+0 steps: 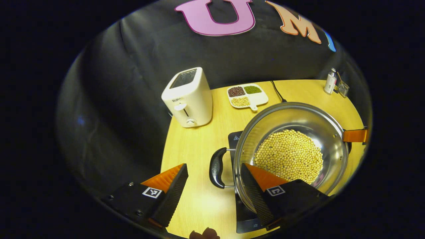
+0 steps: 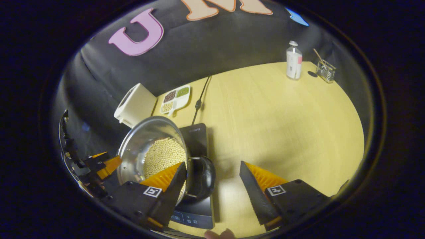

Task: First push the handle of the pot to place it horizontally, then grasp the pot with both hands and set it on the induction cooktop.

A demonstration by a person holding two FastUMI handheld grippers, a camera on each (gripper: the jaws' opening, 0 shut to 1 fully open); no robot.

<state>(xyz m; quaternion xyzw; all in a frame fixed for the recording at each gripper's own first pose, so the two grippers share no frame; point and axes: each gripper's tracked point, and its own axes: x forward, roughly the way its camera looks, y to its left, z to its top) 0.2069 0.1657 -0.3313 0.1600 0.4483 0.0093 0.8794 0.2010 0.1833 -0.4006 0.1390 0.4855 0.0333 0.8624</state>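
Note:
A steel pot (image 1: 292,116) holding yellow beans (image 1: 289,156) sits over the black induction cooktop (image 1: 234,136) on the wooden table. One of its black side handles (image 1: 217,167) lies between the fingers of my left gripper (image 1: 214,187), which is open and not pressing on it. In the right gripper view, the pot (image 2: 139,139) is on the cooktop (image 2: 196,136). Its other black handle (image 2: 203,177) stands between the spread fingers of my right gripper (image 2: 212,191), which is open. The left gripper (image 2: 101,164) shows at the pot's far side.
A white toaster (image 1: 188,98) and a divided dish of beans (image 1: 247,95) stand at the back left. The cooktop's cord (image 2: 200,99) runs to the back. A small bottle (image 2: 294,61) and a glass holder (image 2: 325,71) stand at the far right corner.

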